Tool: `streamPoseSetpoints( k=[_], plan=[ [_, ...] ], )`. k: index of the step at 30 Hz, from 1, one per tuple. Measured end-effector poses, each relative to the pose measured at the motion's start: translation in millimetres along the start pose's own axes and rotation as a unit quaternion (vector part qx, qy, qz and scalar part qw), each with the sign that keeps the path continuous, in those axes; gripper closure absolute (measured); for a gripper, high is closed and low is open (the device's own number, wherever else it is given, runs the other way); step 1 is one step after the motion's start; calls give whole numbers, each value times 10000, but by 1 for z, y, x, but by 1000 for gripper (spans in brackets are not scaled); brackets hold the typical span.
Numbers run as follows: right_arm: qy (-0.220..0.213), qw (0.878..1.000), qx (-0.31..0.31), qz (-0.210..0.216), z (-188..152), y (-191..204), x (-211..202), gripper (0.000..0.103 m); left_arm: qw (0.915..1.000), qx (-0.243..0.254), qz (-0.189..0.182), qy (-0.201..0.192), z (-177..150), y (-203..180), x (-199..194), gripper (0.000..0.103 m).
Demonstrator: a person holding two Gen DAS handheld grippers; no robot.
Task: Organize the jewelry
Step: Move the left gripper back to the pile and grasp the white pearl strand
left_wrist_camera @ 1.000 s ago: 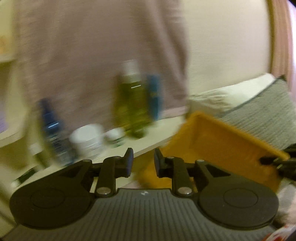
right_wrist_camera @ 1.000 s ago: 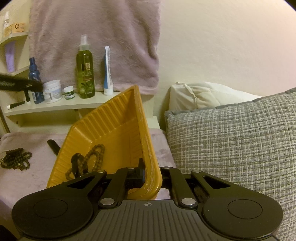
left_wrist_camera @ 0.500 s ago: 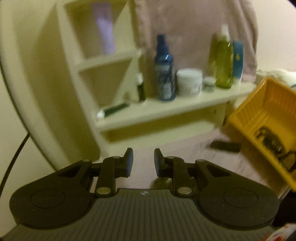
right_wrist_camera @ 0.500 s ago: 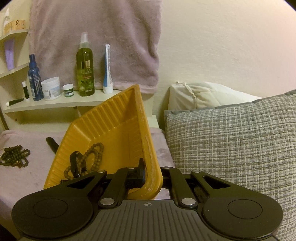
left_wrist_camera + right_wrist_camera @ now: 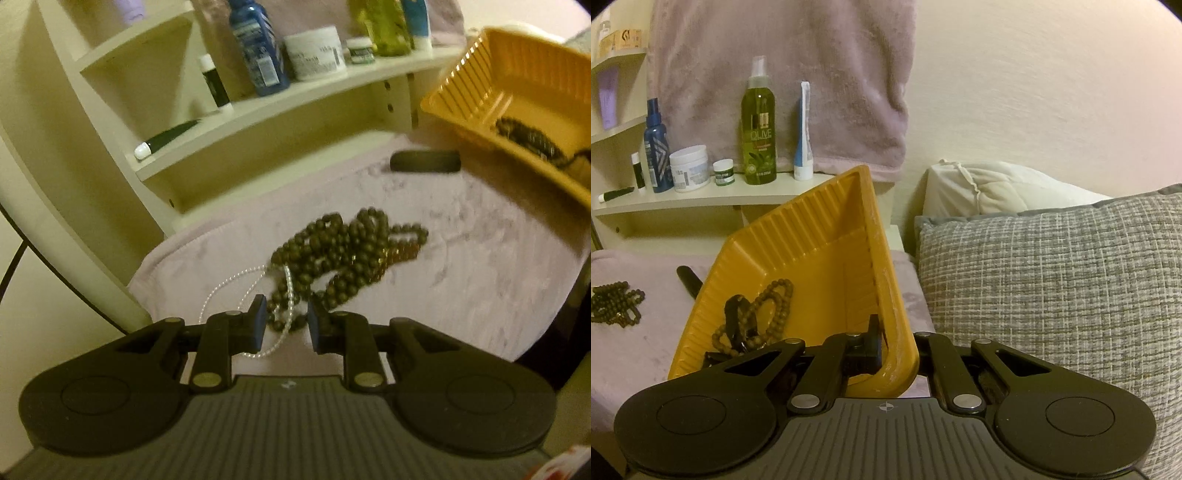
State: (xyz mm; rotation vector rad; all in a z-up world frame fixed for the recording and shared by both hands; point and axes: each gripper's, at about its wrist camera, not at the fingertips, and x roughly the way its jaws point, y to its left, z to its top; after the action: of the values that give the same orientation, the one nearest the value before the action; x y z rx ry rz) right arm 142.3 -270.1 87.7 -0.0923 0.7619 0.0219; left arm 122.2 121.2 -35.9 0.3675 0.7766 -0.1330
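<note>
A heap of dark bead necklaces lies on the lilac cloth, tangled with a thin white pearl strand. My left gripper hovers at the heap's near edge, open by a narrow gap. Beads and pearls show through that gap, and the pads do not press on them. My right gripper is shut on the near rim of the yellow tray, which it holds tilted. Brown bead strings lie in the tray's low corner. From the right wrist view the heap sits far left.
A cream shelf behind the cloth carries bottles and jars, among them a green spray bottle. A black oblong object lies beside the tray. A grey woven cushion and a white pillow fill the right.
The left gripper has swung down and away from the hanging towel and shelf to the bead heap on the cloth. Its gap is unchanged. The right gripper has kept the tray still.
</note>
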Motion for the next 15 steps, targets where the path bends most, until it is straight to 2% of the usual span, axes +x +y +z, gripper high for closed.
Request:
streamPoseSetpoints(
  k=[5,10,15],
  plan=[
    [0,10000,-9,1,0,0,0,97,9997,201,-8,104,-8,2,-1,82],
    [-4,10000,-19,-8,0,0,0,97,9981,557,158,232,-15,4,4,82],
    [-1,10000,-43,-12,-1,-1,0,97,9958,877,206,177,-17,2,8,82]
  ],
)
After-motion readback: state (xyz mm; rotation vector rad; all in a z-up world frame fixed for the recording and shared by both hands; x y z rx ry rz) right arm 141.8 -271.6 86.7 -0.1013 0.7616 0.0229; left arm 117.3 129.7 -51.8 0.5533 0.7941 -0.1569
